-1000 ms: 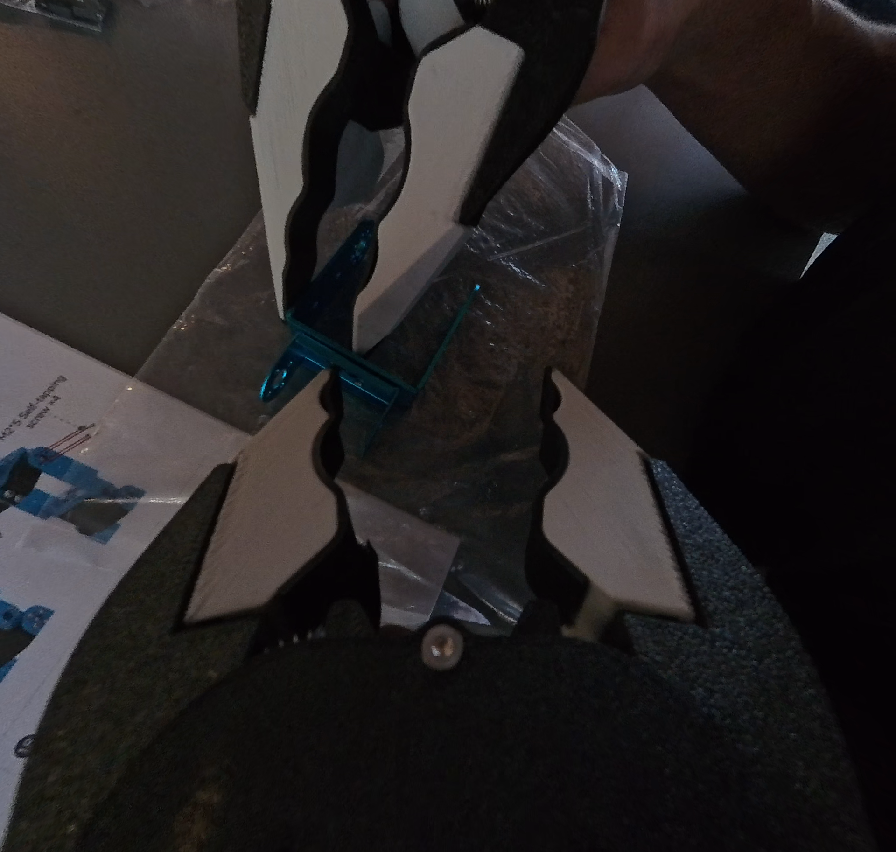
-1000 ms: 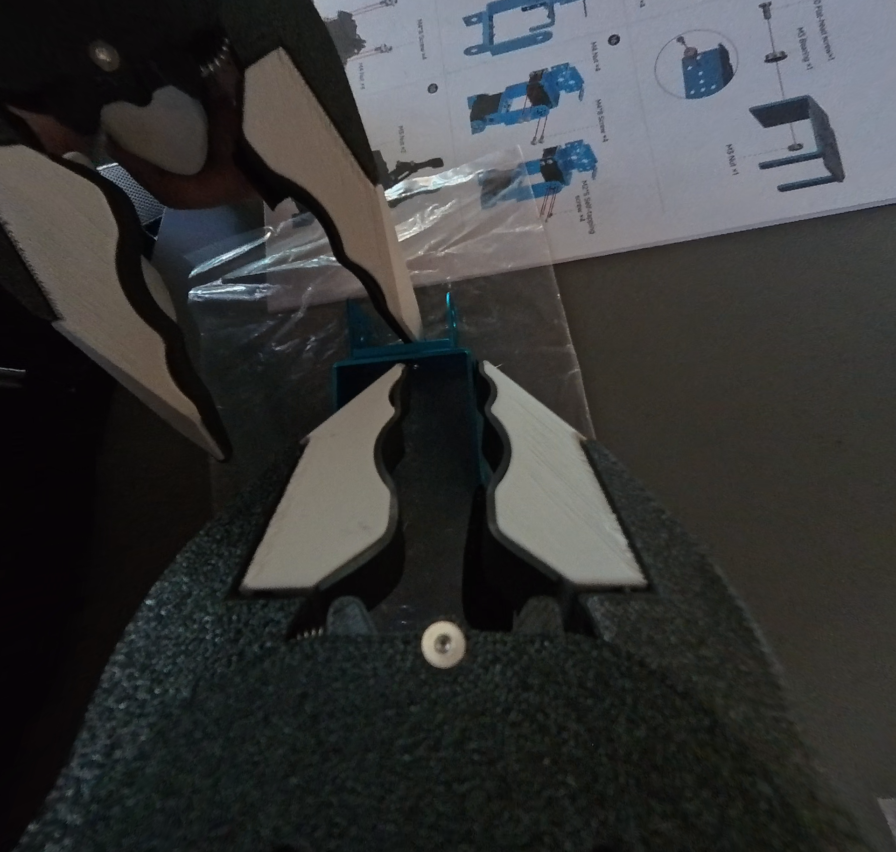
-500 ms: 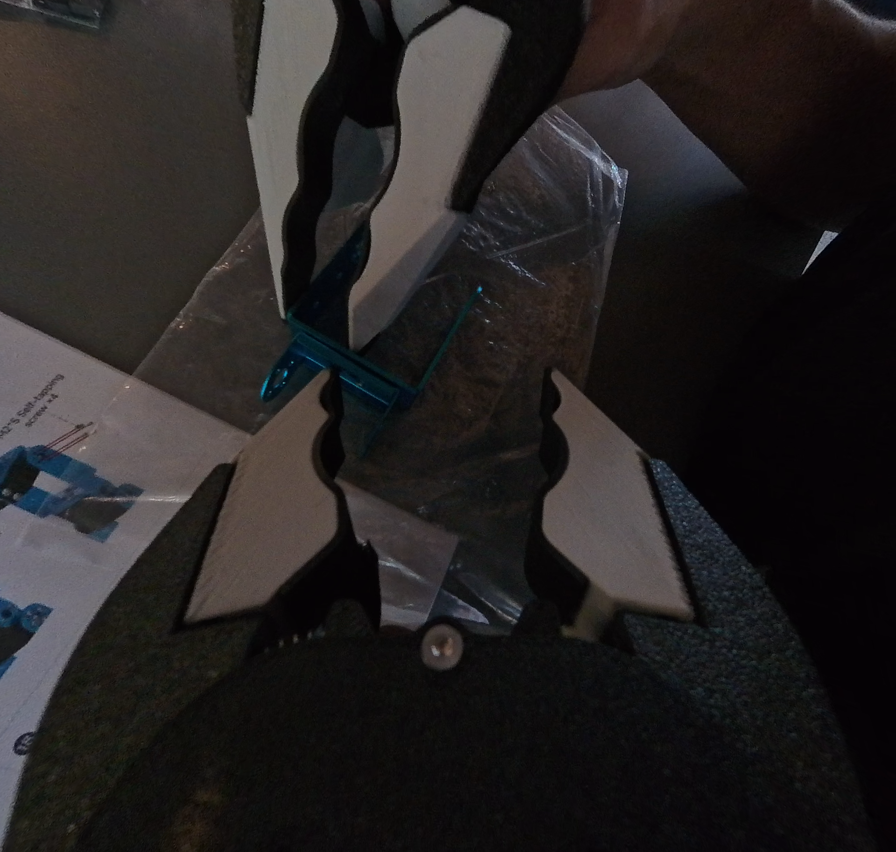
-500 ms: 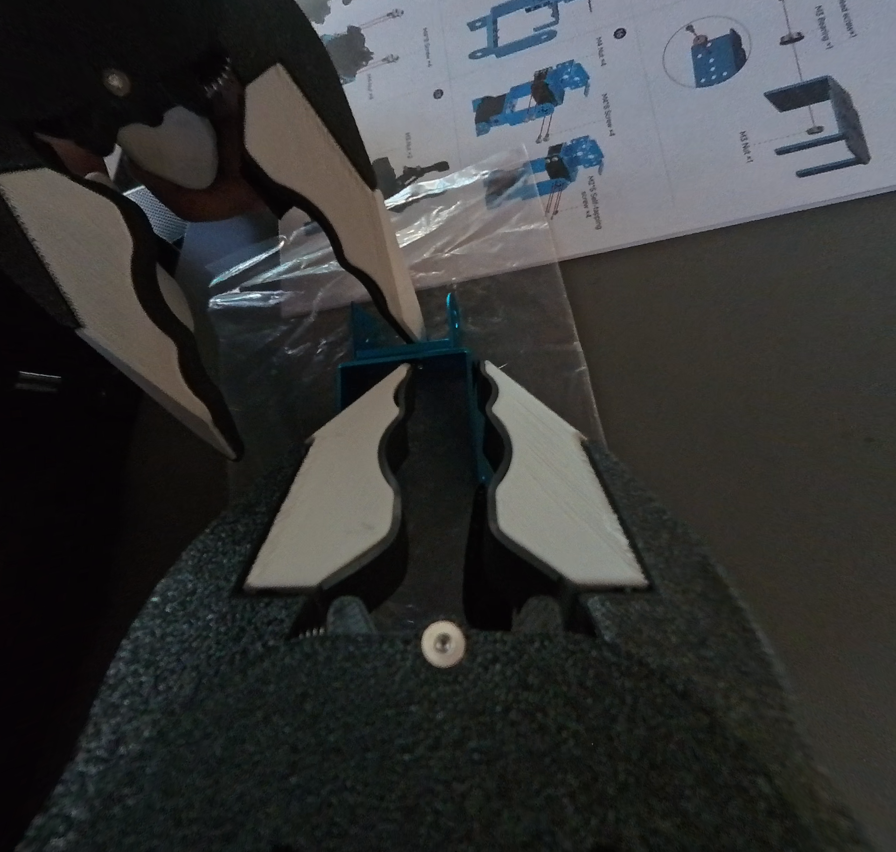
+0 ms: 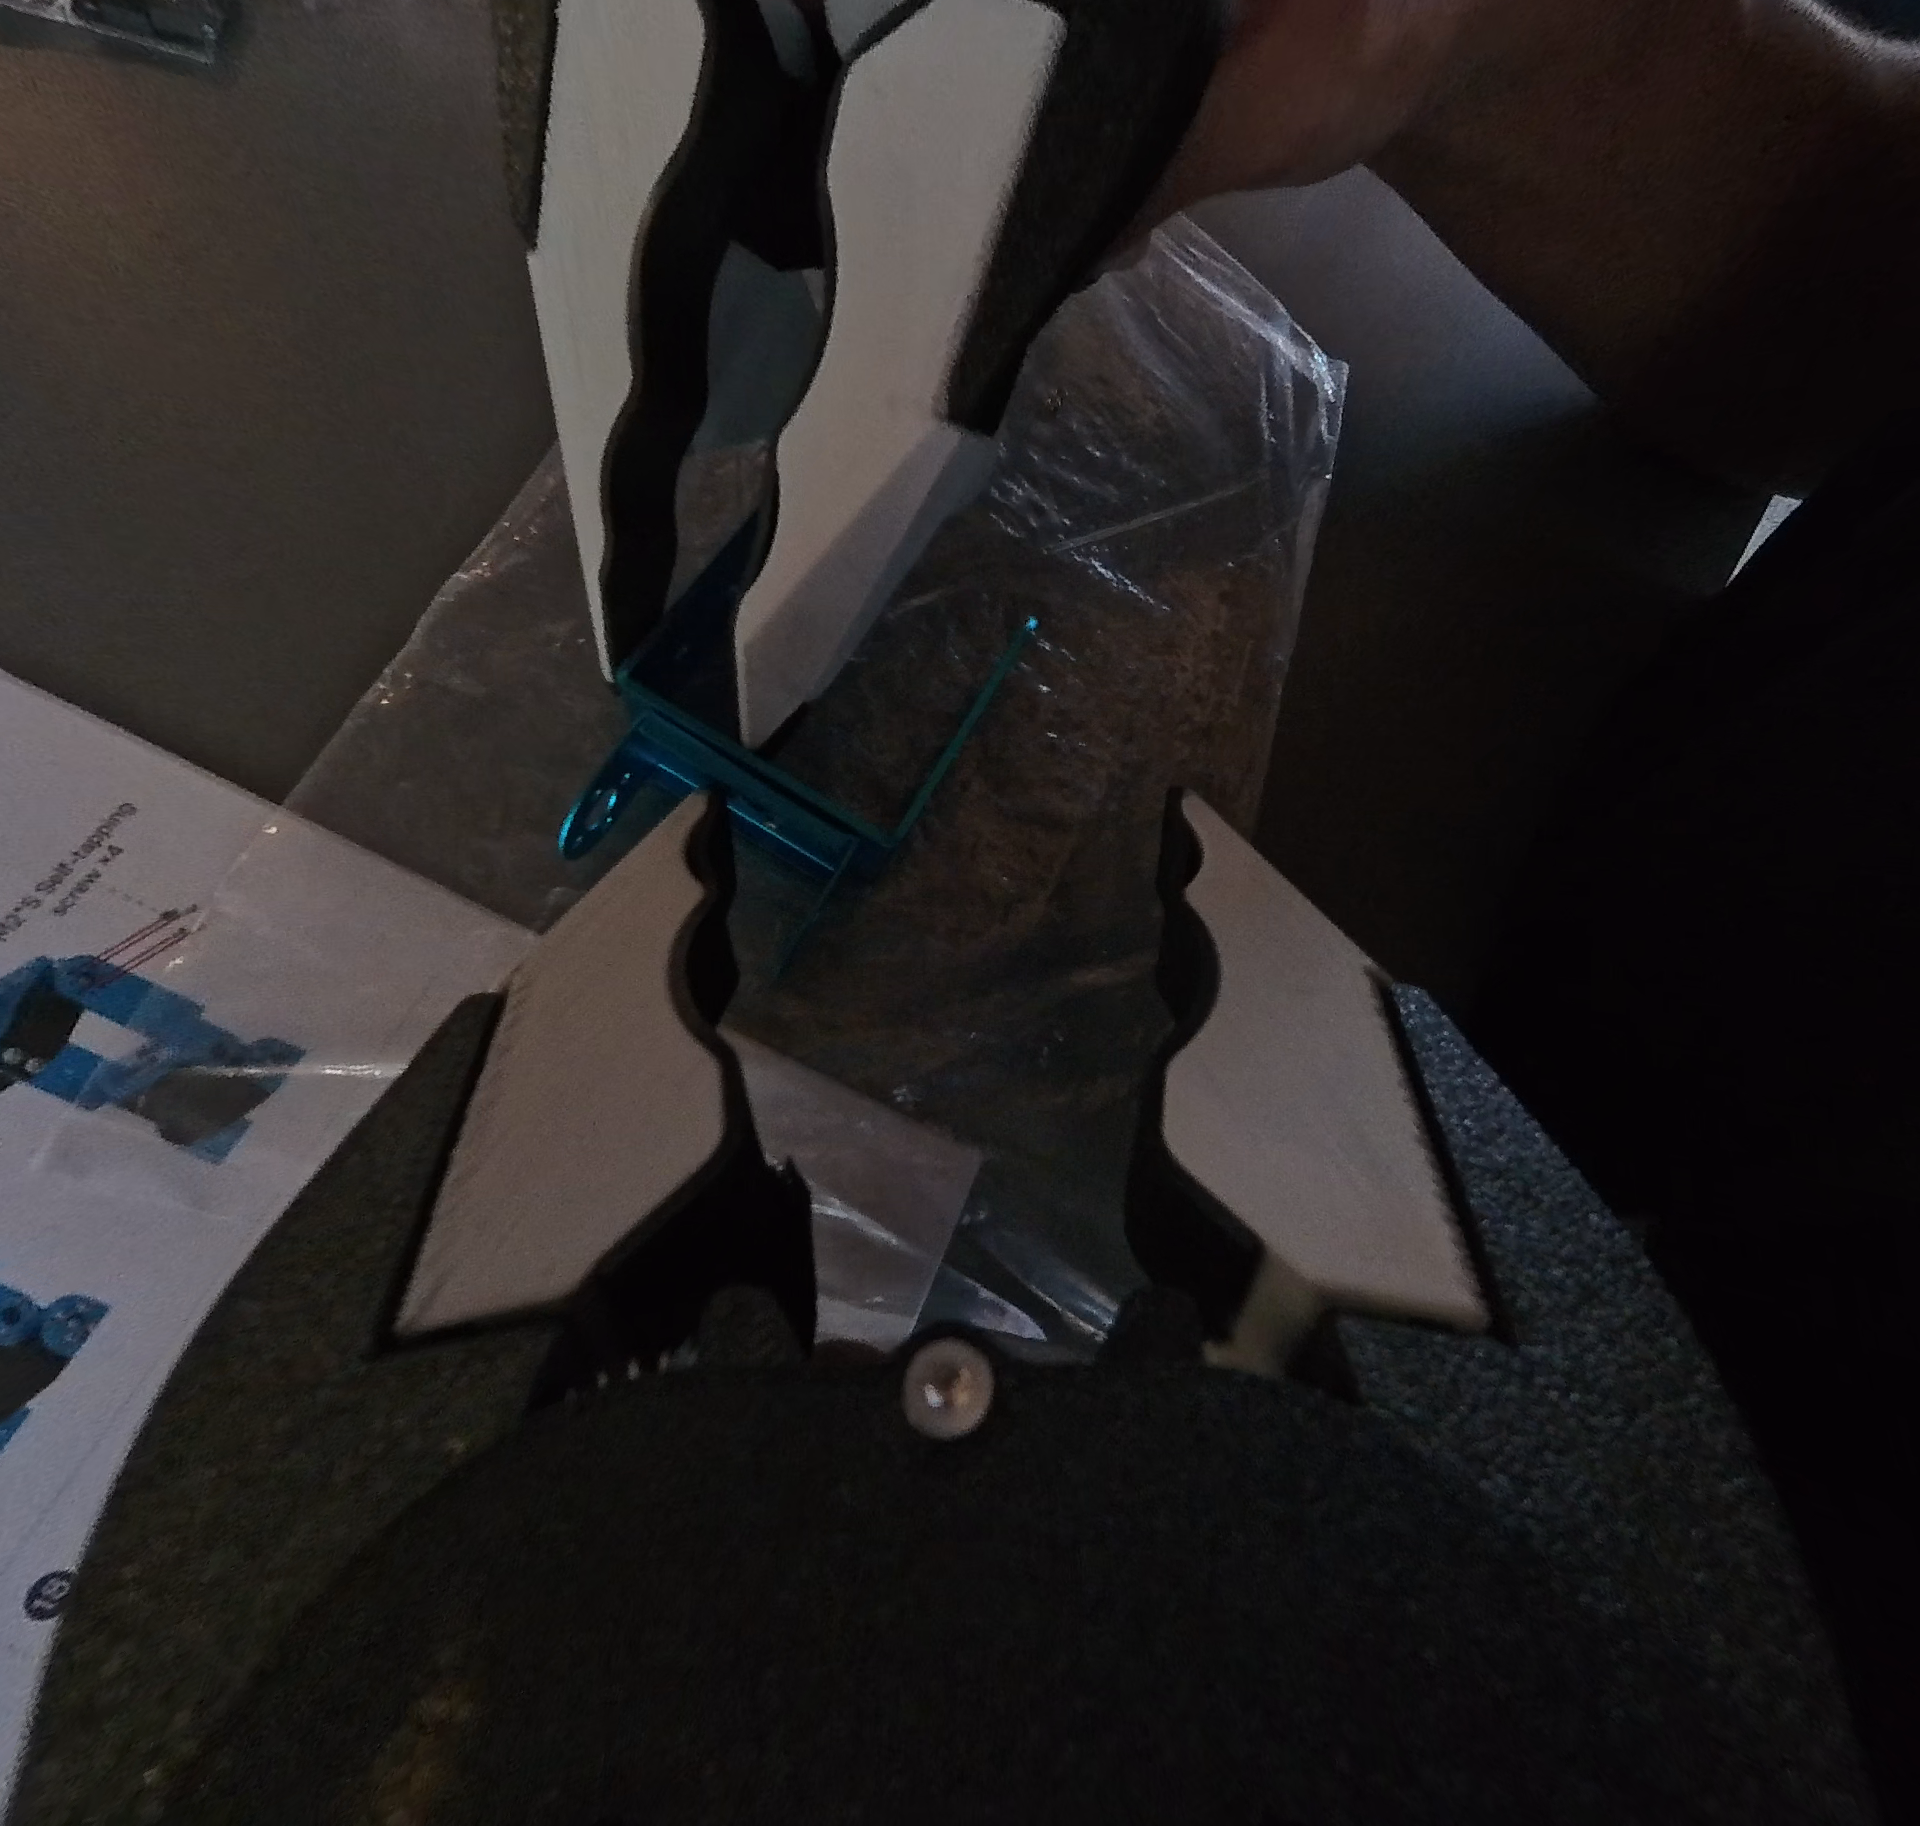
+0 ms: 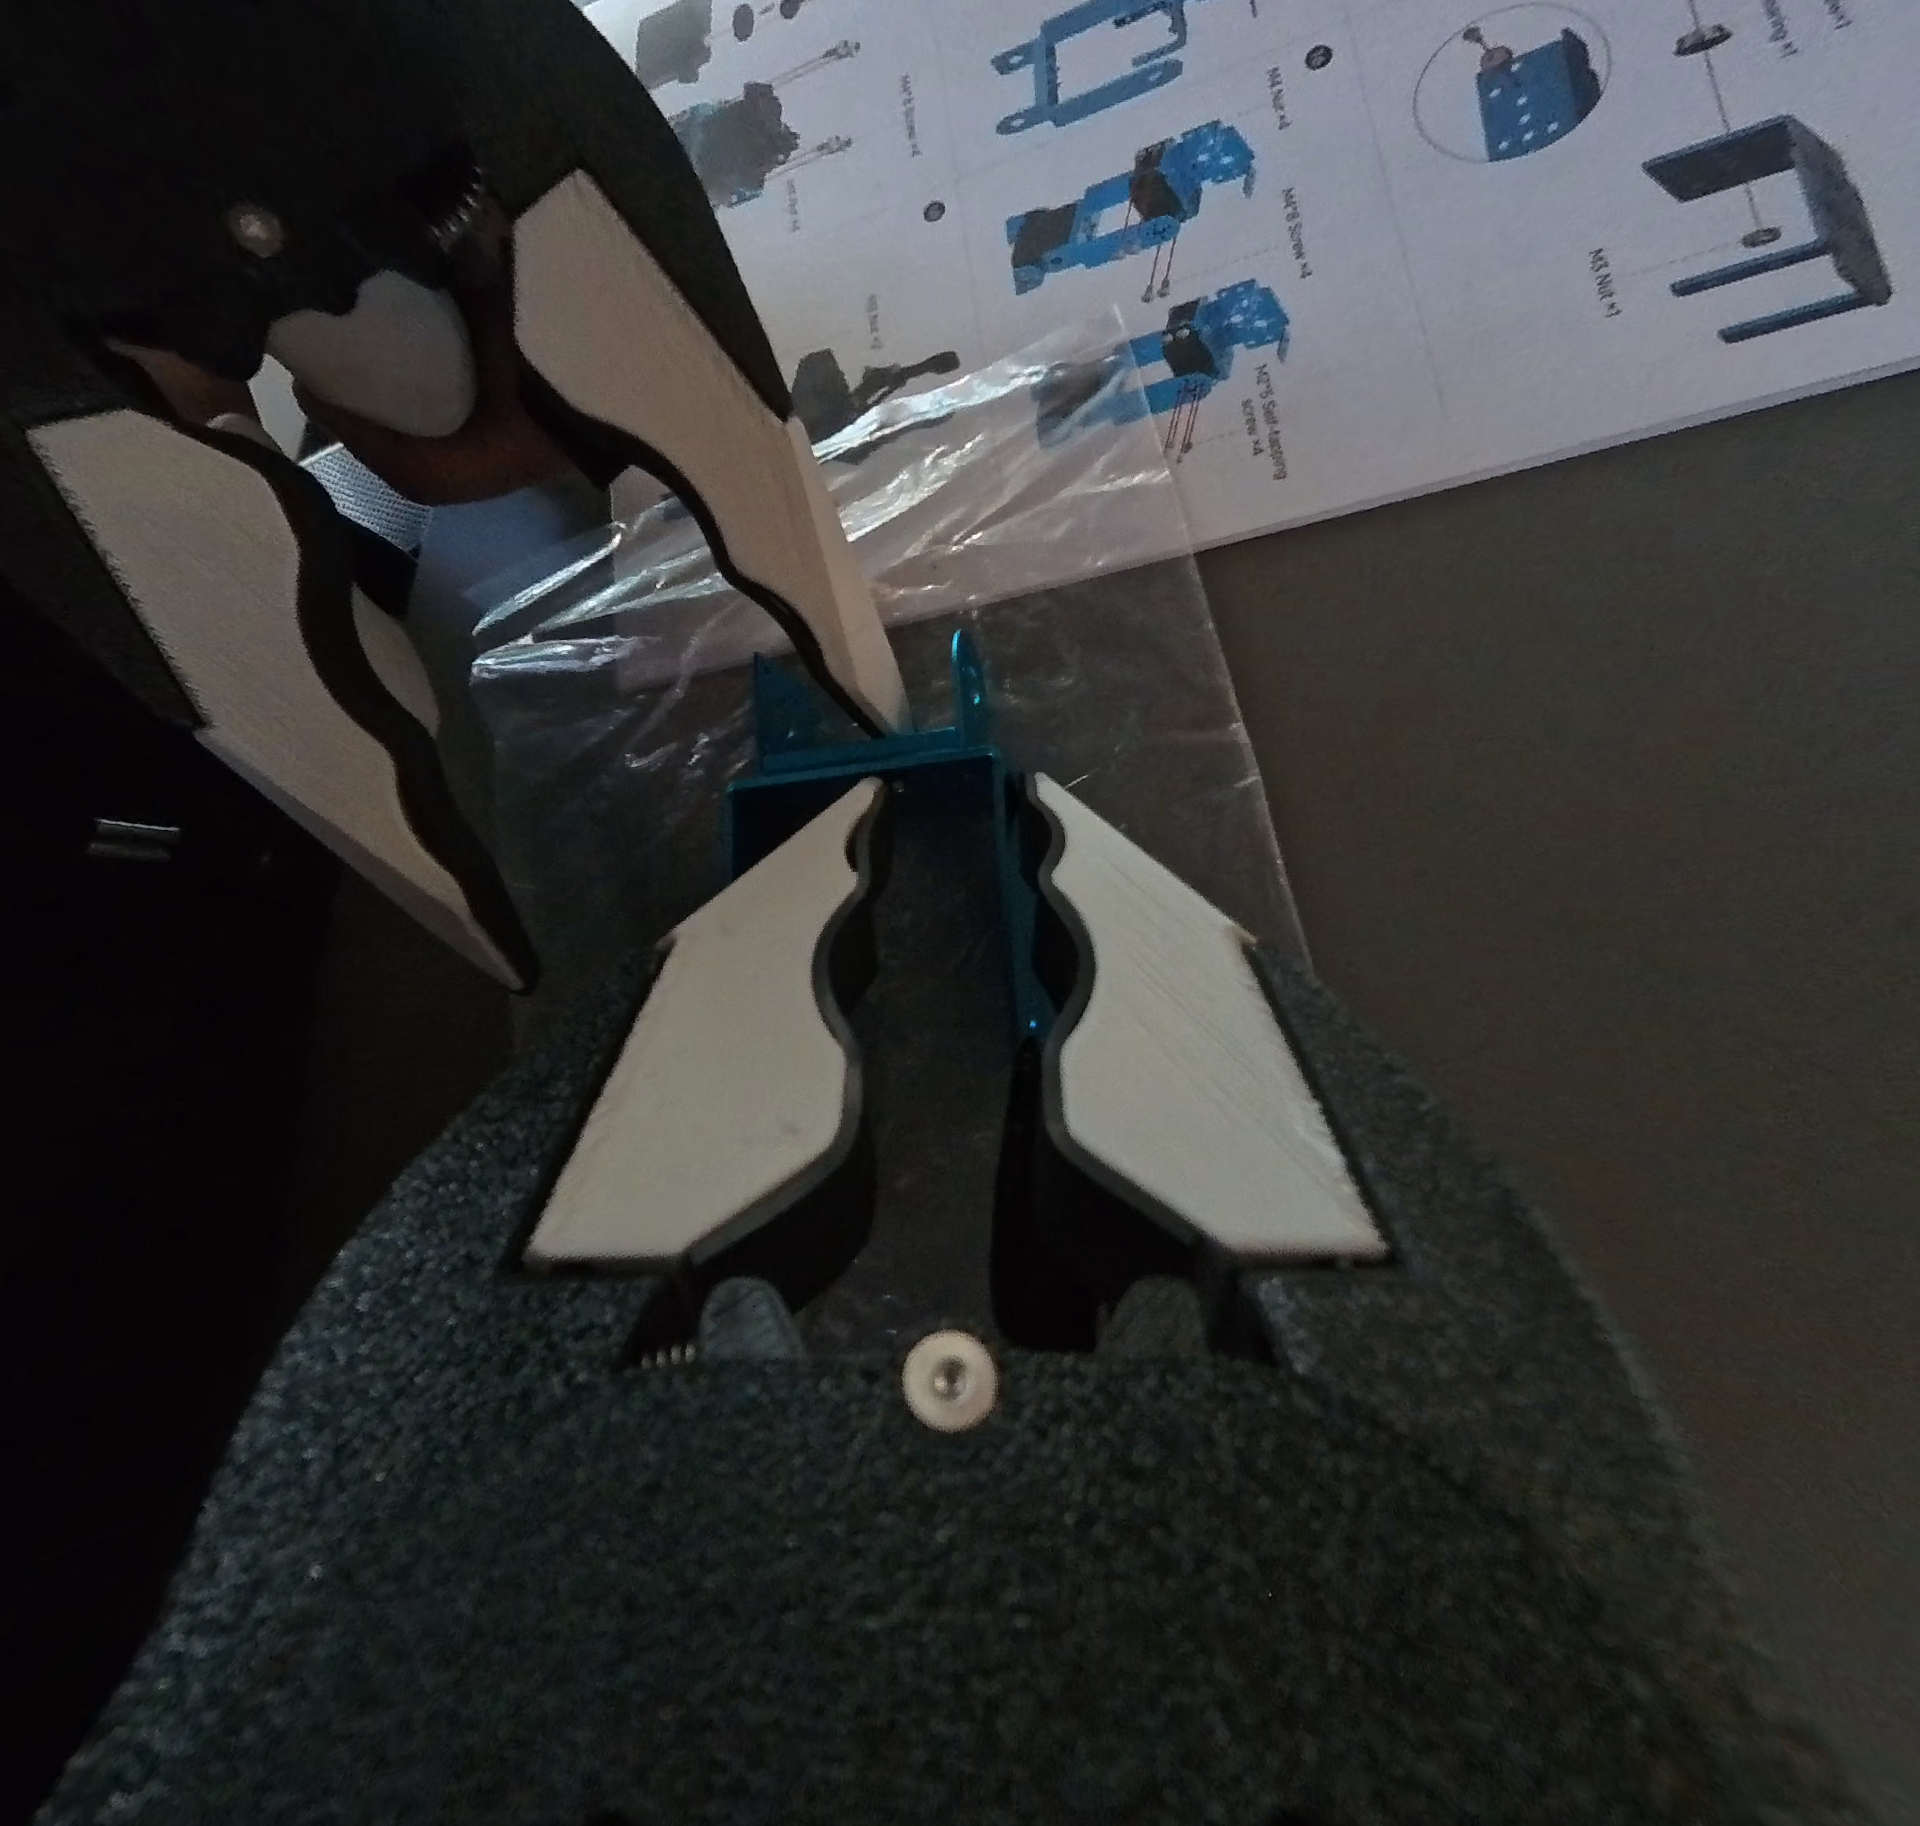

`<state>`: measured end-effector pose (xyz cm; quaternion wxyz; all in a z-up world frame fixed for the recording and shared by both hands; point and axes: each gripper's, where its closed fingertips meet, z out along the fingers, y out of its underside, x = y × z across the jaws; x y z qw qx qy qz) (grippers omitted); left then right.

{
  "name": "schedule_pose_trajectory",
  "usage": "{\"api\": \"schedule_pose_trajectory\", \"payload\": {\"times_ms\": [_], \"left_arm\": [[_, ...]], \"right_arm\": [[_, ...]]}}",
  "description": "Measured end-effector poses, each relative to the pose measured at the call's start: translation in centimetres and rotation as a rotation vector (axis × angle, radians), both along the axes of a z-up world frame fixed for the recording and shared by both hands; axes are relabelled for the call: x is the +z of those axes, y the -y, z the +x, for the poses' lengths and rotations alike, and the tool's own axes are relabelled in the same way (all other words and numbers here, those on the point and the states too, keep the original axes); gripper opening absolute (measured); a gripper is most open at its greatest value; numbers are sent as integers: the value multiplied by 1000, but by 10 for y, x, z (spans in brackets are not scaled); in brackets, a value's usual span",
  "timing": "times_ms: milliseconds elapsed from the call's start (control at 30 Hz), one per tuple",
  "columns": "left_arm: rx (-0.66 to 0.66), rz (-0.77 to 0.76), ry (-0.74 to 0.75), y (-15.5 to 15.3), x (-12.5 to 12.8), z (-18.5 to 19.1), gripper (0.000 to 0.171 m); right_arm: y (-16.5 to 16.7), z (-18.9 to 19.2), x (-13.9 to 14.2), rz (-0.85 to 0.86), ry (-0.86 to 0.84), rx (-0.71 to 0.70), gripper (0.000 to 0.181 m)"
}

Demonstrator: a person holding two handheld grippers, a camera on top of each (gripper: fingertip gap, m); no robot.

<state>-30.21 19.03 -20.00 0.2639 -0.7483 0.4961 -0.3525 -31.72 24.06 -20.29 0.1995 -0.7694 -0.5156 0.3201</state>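
On the dim table [image 5: 260, 374], the right gripper [image 5: 675, 675] narrowly pinches a blue bracket [image 5: 769, 794] over a clear bag [image 5: 1143, 529]; at the bracket's 6 o'clock, the left gripper [image 5: 945, 820] holds its 2 fingers wide.

- I see a white instruction sheet [image 6: 1558, 249] just behind the blue bracket [image 6: 961, 763], with small printed captions beside its blue part drawings.
- Left of the blue bracket [image 5: 769, 810], the sheet [image 5: 156, 1101] carries one caption and a round printed marker.

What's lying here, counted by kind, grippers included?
Grippers: 2, left gripper and right gripper
Blue bracket assembly: 1
Clear plastic bag: 1
Instruction sheet: 1
Small parts packet: 1
Total: 6
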Motion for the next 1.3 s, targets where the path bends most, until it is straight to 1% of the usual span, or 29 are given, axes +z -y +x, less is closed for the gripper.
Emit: {"api": "schedule_pose_trajectory", "payload": {"times_ms": [200, 267, 333, 400, 533, 600, 767, 867, 1167, 1300], "left_arm": [[0, 1, 0, 0, 0, 0, 82], [-5, -4, 5, 1, 1, 1, 82], [-7, -4, 2, 2, 0, 2, 82], [-7, 0, -2, 2, -1, 2, 82], [-6, -3, 4, 2, 0, 2, 82], [-6, -3, 2, 2, 0, 1, 82], [-12, 0, -6, 3, 0, 0, 82], [-19, 6, -3, 5, 2, 1, 82], [-14, 5, -2, 5, 2, 0, 82], [-14, 3, 0, 5, 1, 0, 82]], "right_arm": [[0, 0, 1, -12, -11, -3, 22], [-1, 1, 1, -5, -9, -1, 5], [0, 2, -3, 13, 17, 5, 6], [-5, 4, -5, 55, 42, -9, 13], [-6, 6, 10, 19, -14, -26, 22], [-2, 8, 12, 35, -11, 9, 25], [8, 3, 5, 104, 59, 71, 33], [7, 1, 1, 107, 70, 68, 33], [5, 3, 1, 75, 49, 45, 22], [4, 4, 4, 73, 45, 41, 23]]}}
